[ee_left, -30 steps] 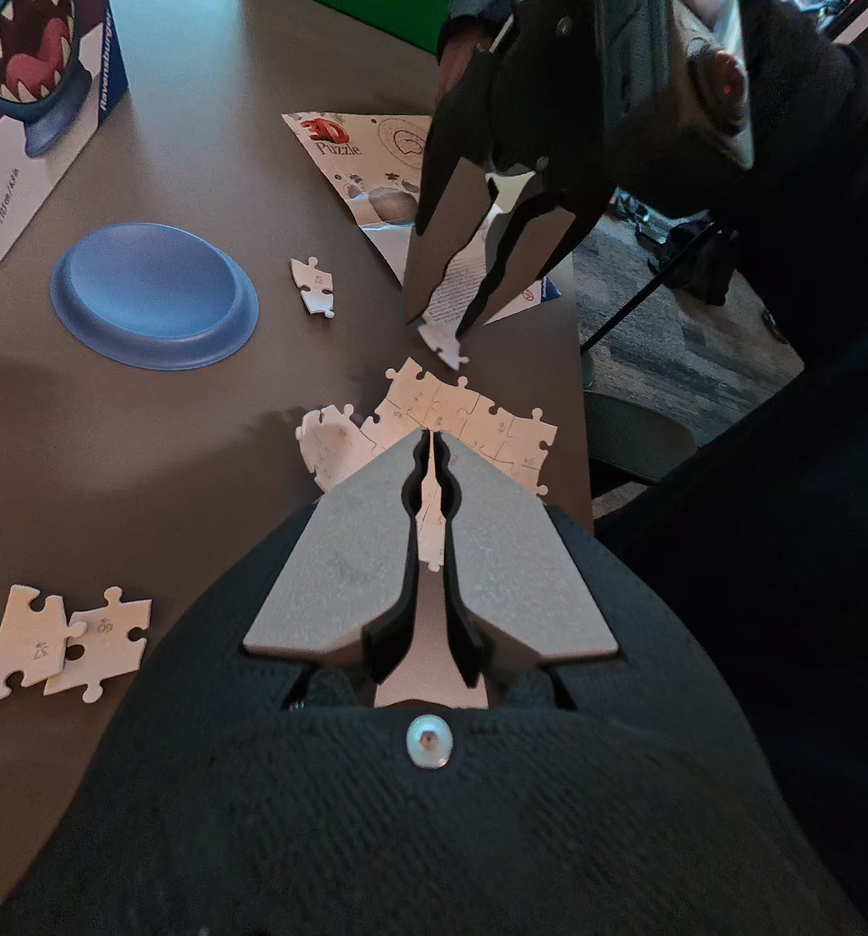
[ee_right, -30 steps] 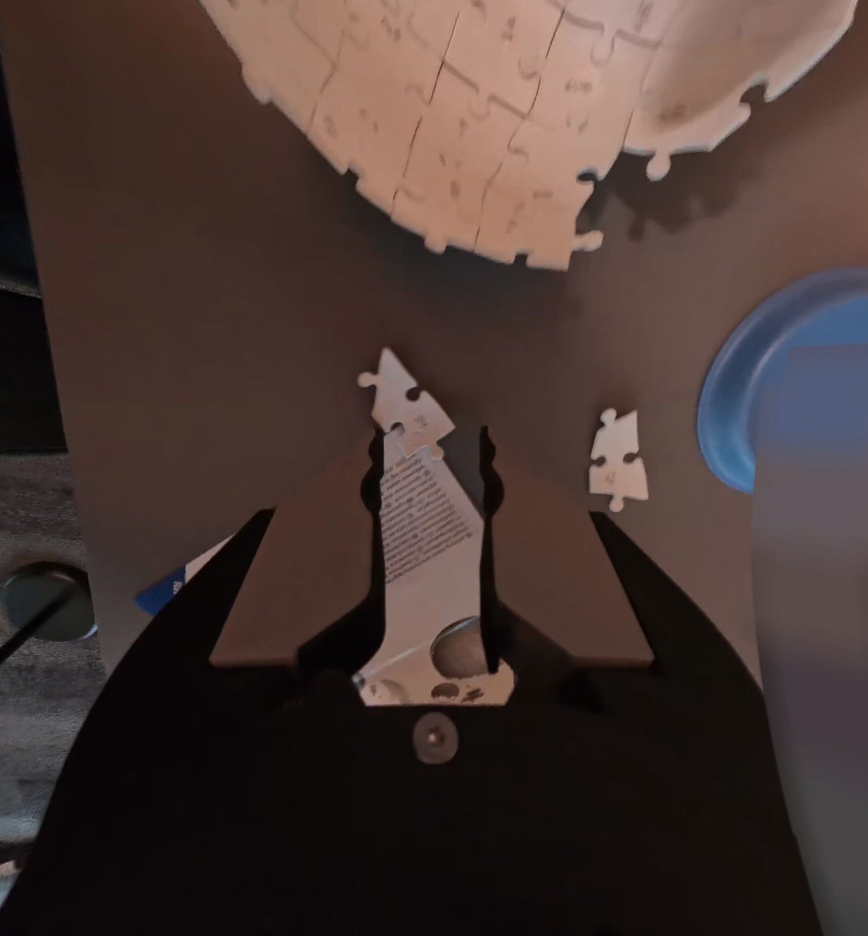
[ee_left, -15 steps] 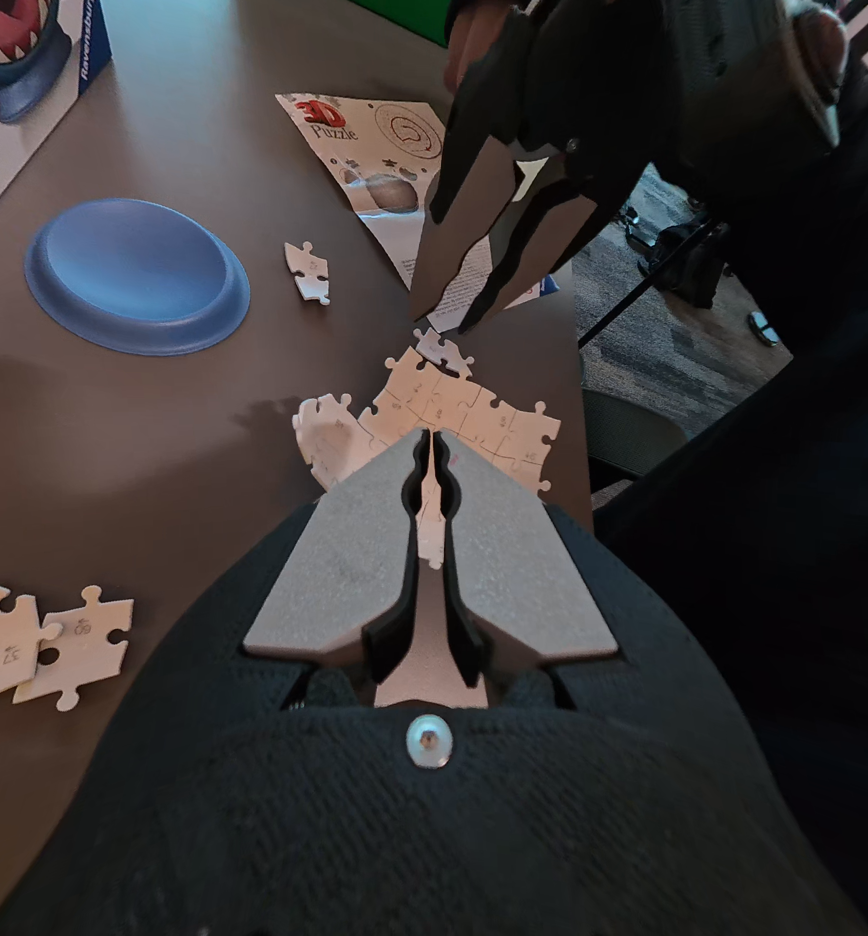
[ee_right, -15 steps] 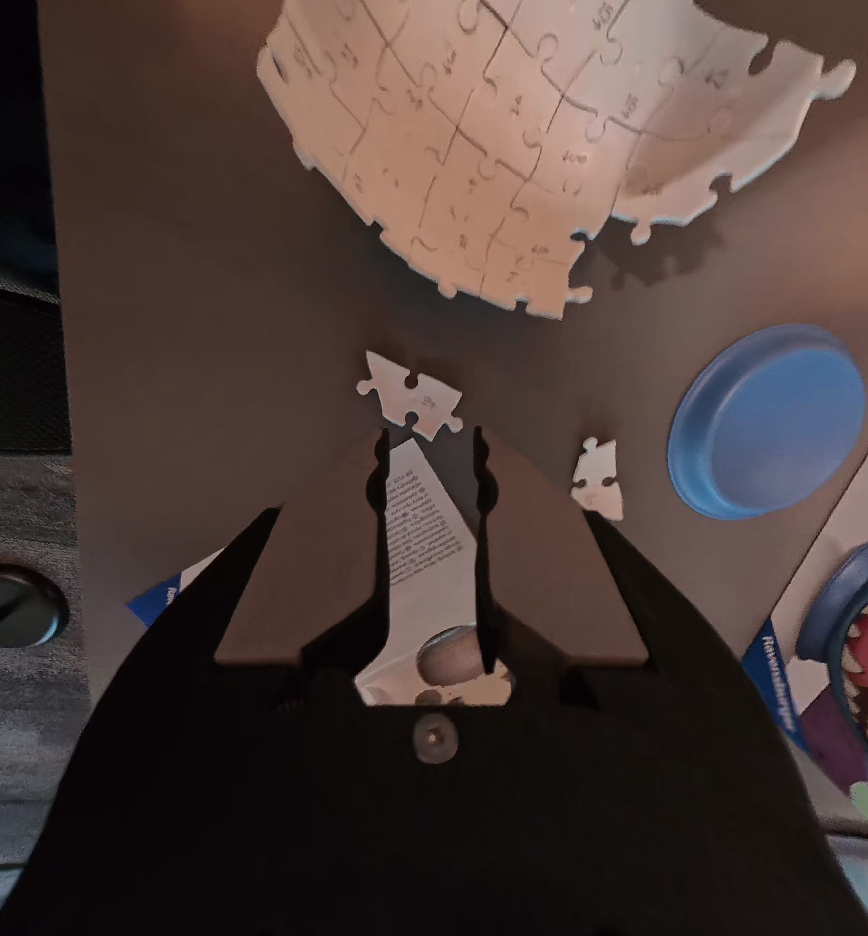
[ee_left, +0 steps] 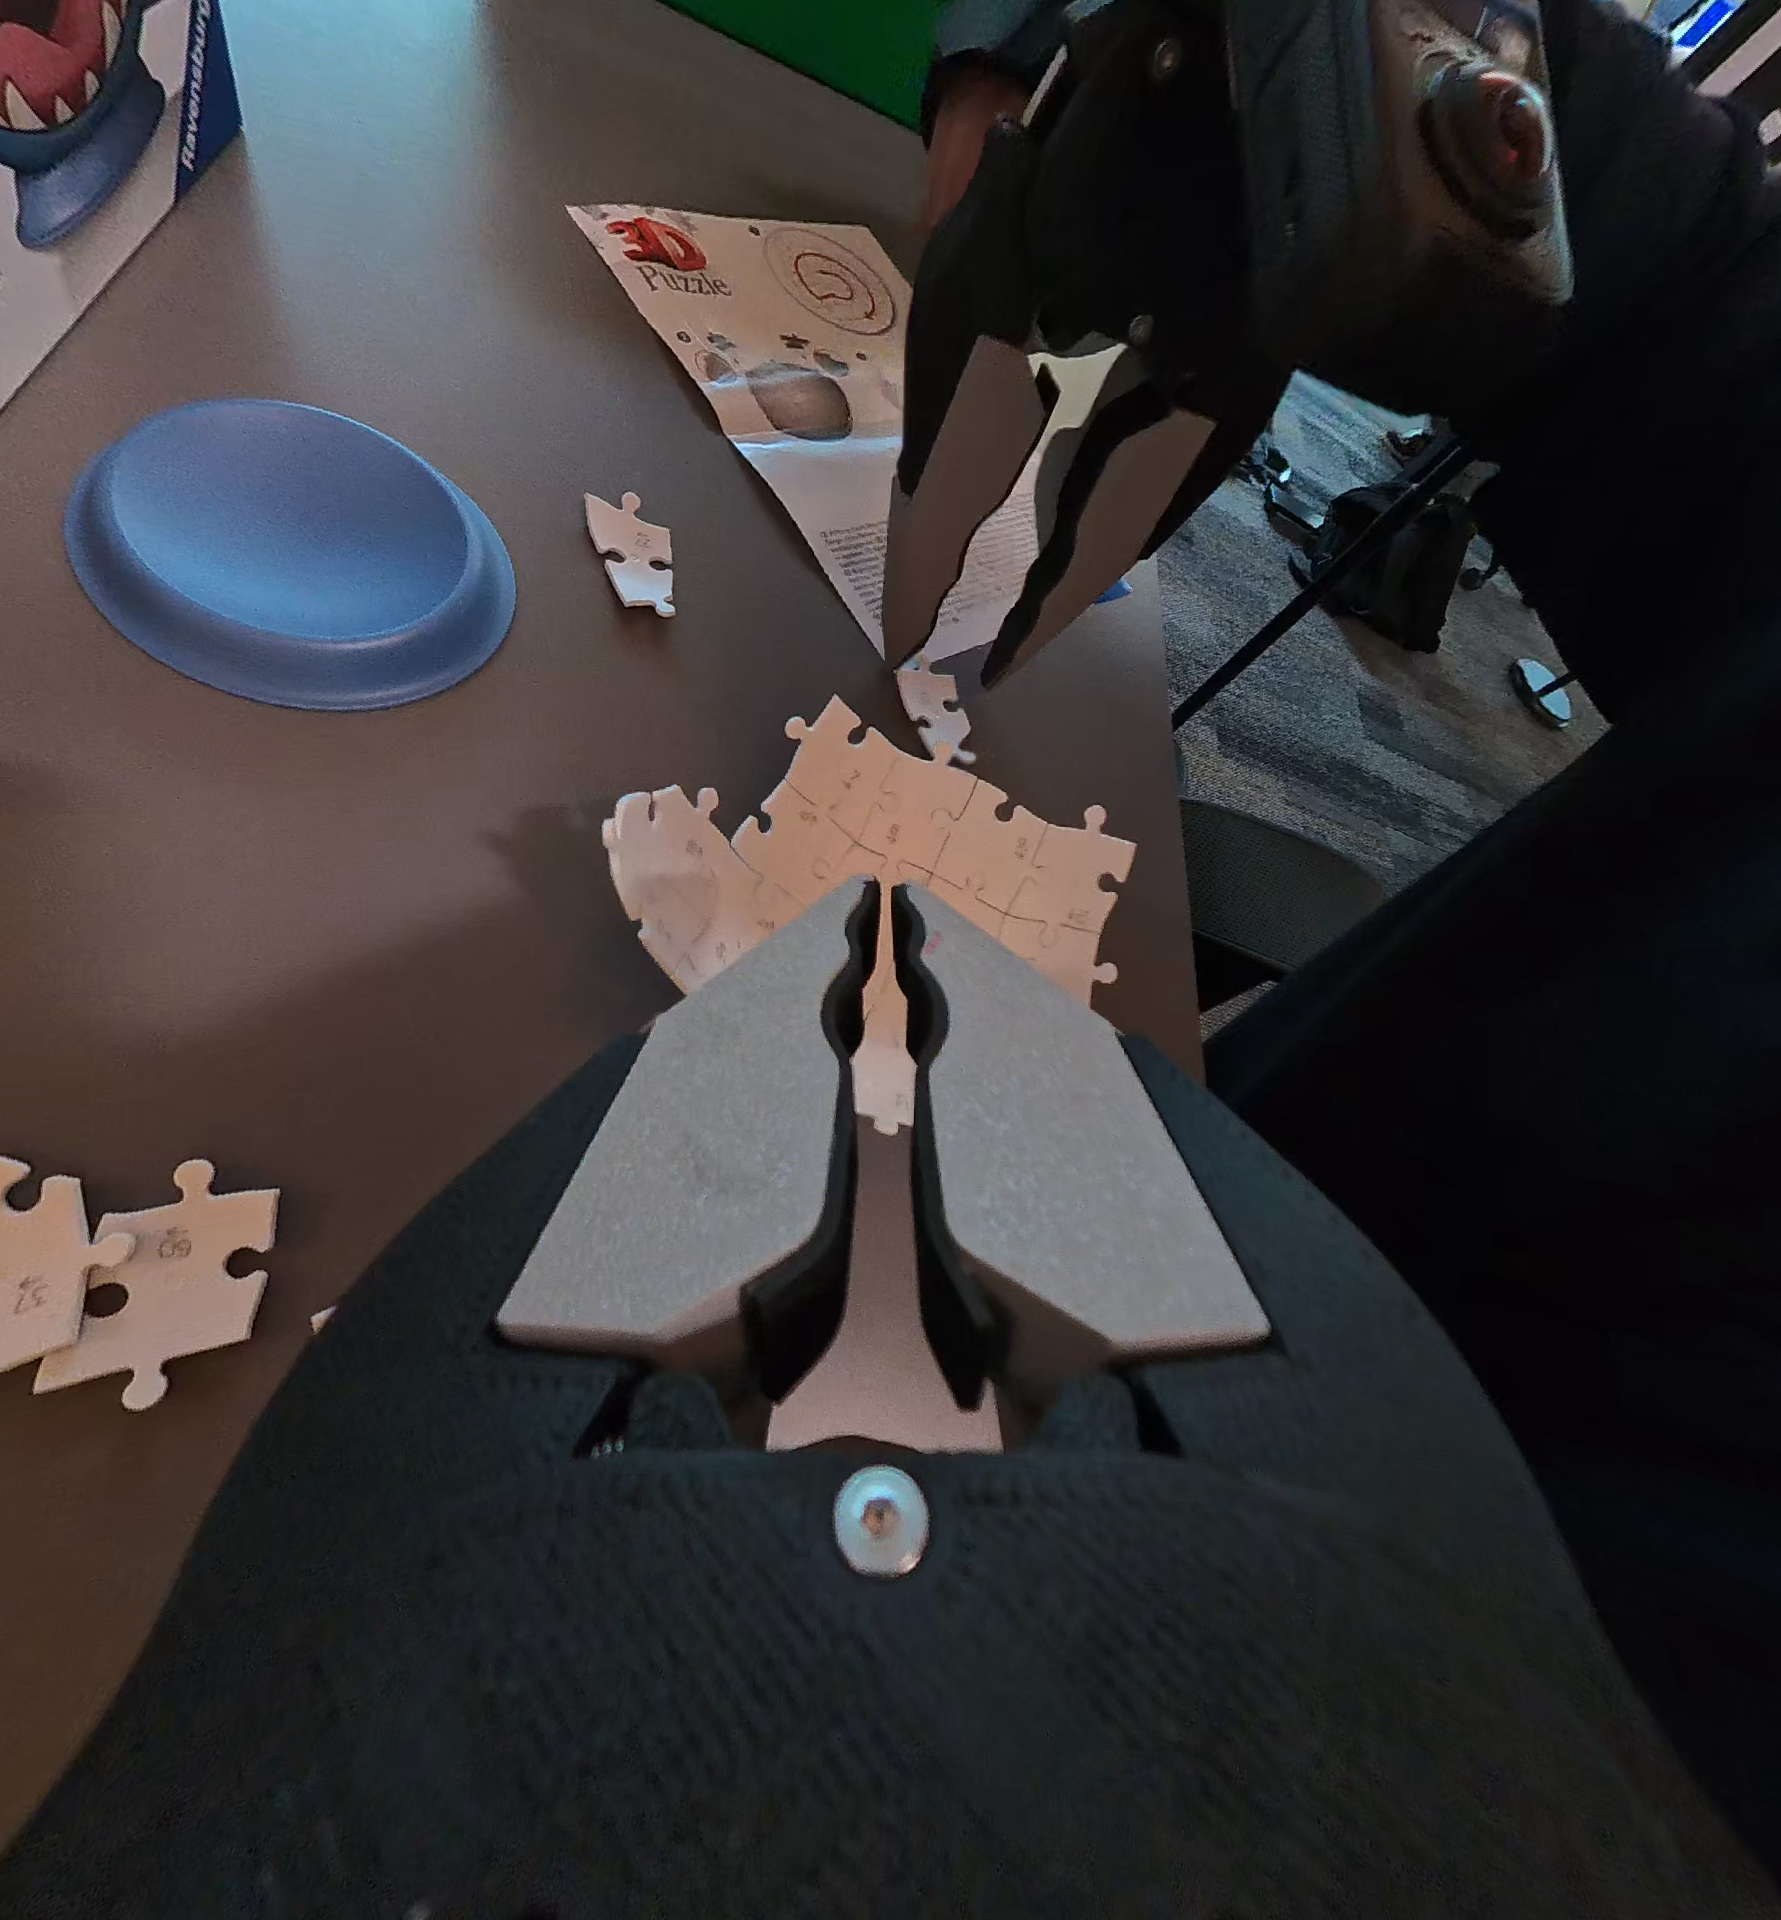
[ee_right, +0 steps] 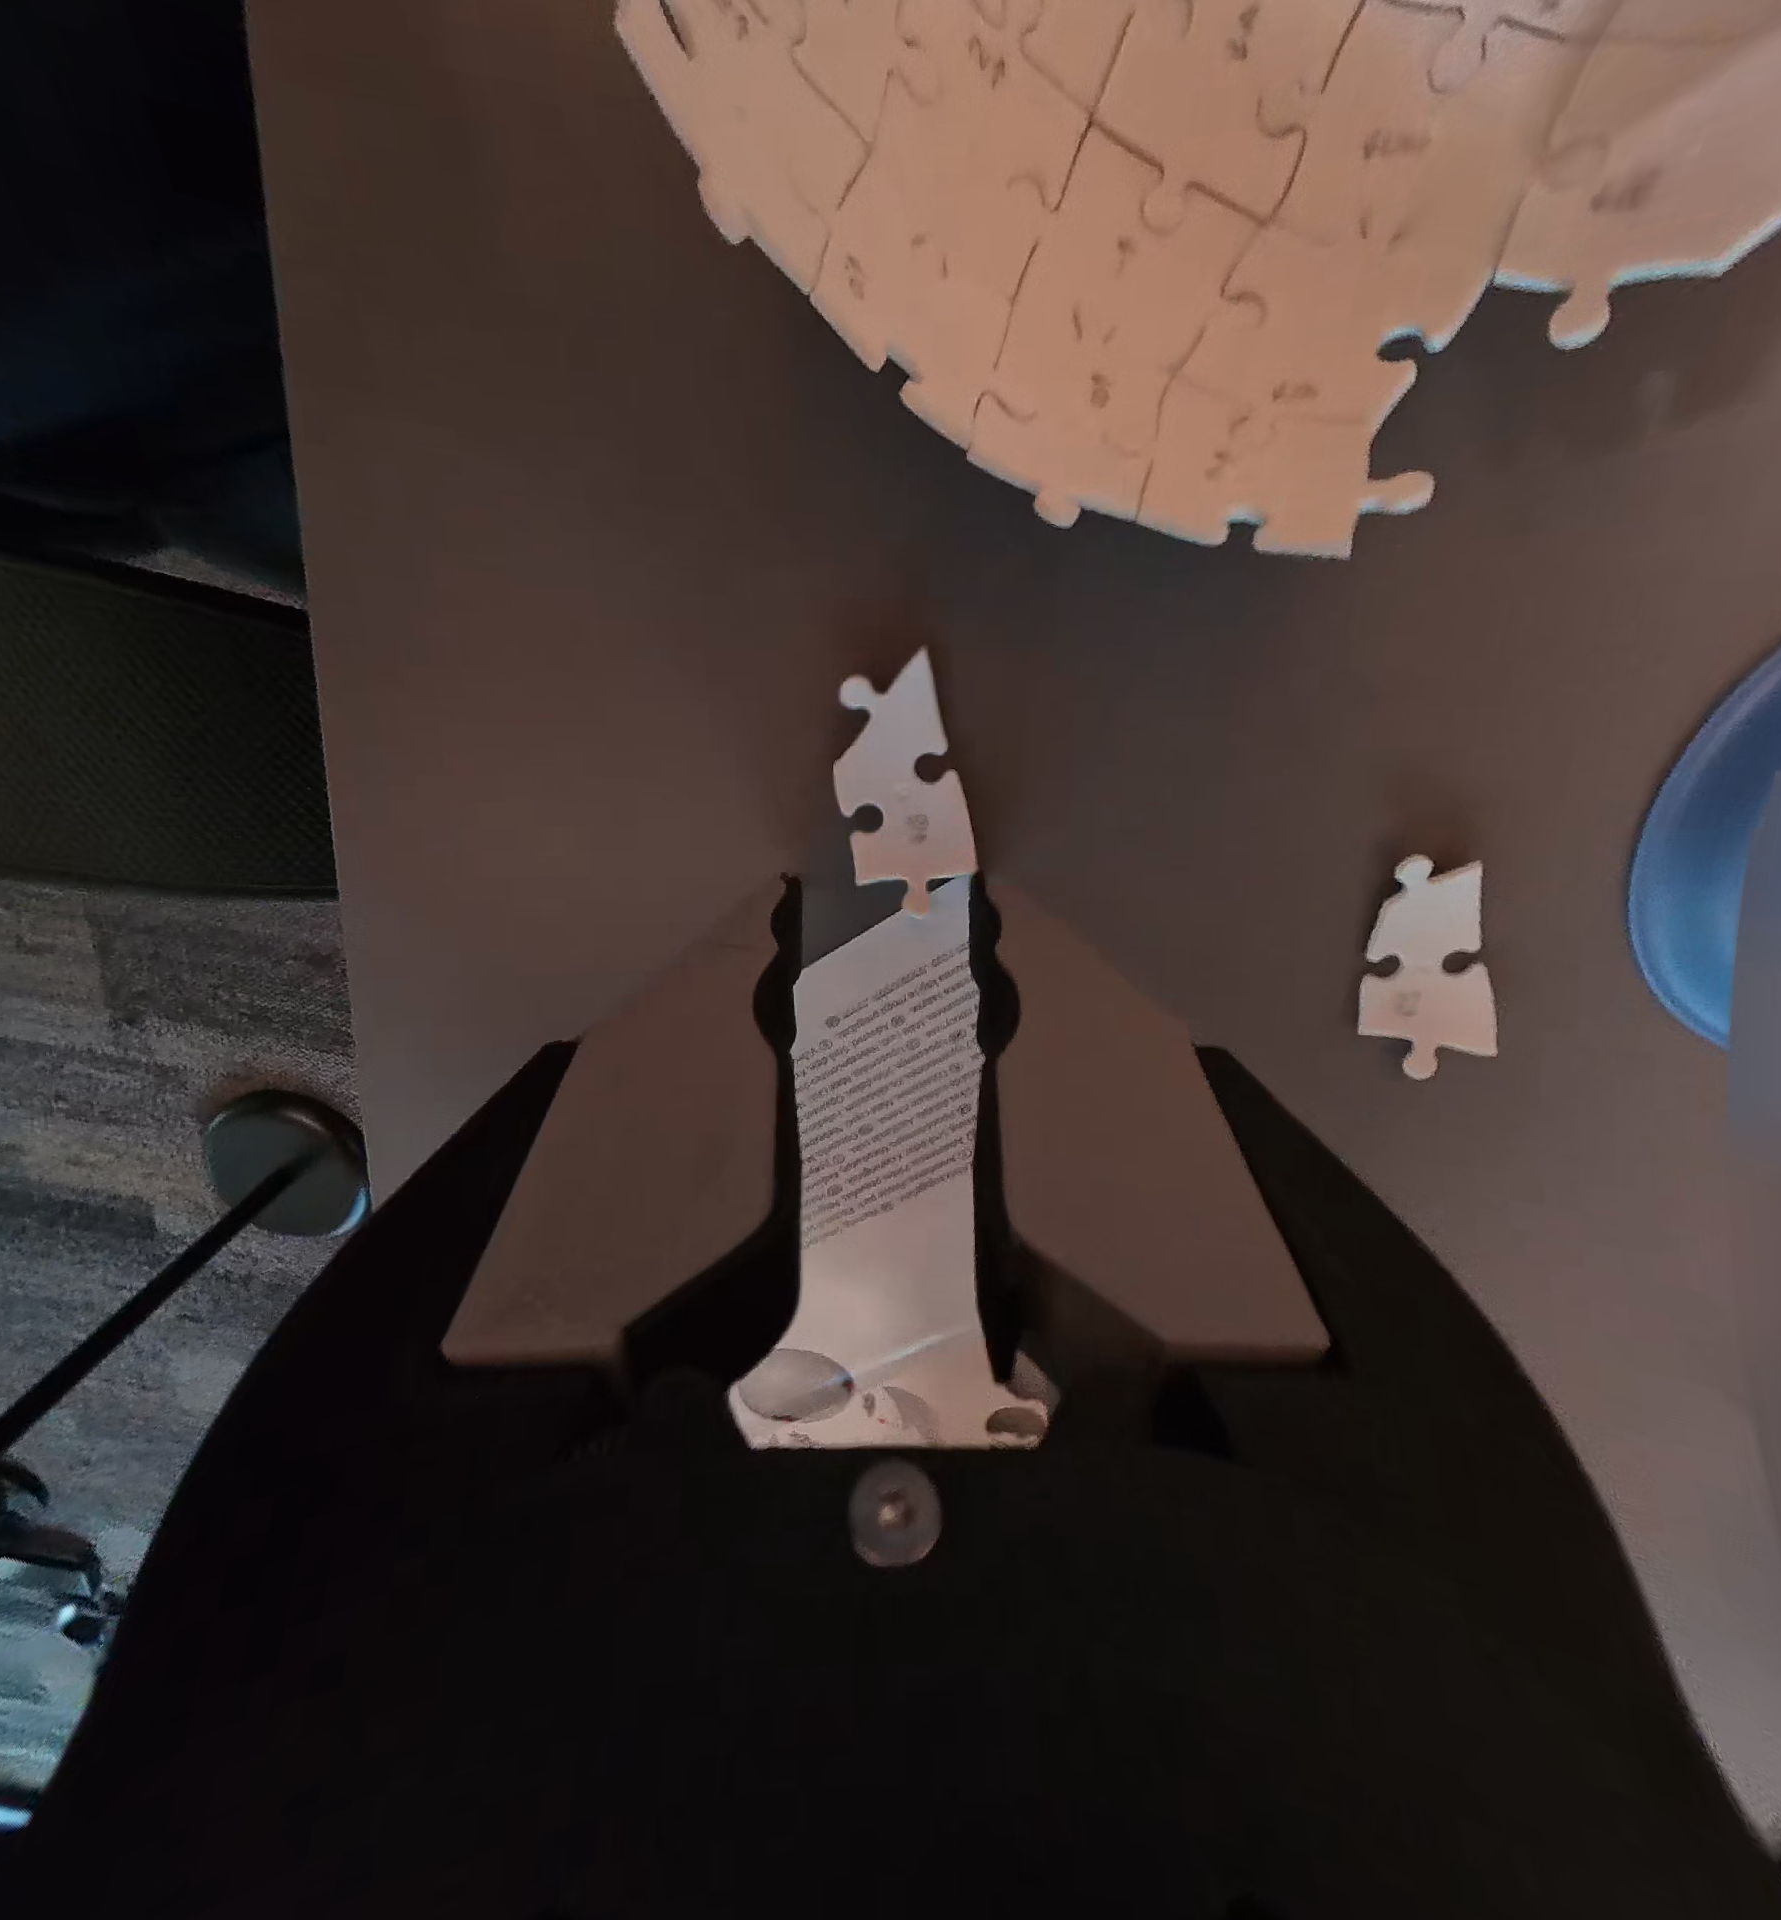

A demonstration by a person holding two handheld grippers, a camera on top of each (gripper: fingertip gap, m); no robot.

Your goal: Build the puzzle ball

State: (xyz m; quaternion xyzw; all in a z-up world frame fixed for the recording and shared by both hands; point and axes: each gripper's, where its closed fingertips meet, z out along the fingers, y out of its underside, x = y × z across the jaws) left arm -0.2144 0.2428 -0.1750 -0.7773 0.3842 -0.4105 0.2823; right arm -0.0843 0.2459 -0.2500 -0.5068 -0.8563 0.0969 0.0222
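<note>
My left gripper [ee_left: 884,891] is shut on the near edge of the partly built puzzle ball shell [ee_left: 953,831], a curved white sheet of joined pieces that it holds over the brown table. My right gripper [ee_right: 881,883] is open and hangs low over the table. A loose white puzzle piece [ee_right: 907,790] lies just past its fingertips, between it and the shell [ee_right: 1177,260]. In the left wrist view the right gripper [ee_left: 953,665] points down at that piece [ee_left: 933,707]. A second loose piece [ee_left: 637,551] lies nearer the blue round stand [ee_left: 283,540].
A printed leaflet [ee_left: 792,312] lies under my right gripper. The puzzle box [ee_left: 55,177] stands at the far left. Two joined pieces [ee_left: 96,1268] lie at the near left. The table edge [ee_left: 1172,665] runs close on the right, with floor beyond. My hands' fingertips stand some 15 cm from each other.
My right gripper has dropped closer to the table, still open, and the loose piece now lies lengthwise just ahead of its fingertips. My left gripper still holds the shell, shifted slightly.
</note>
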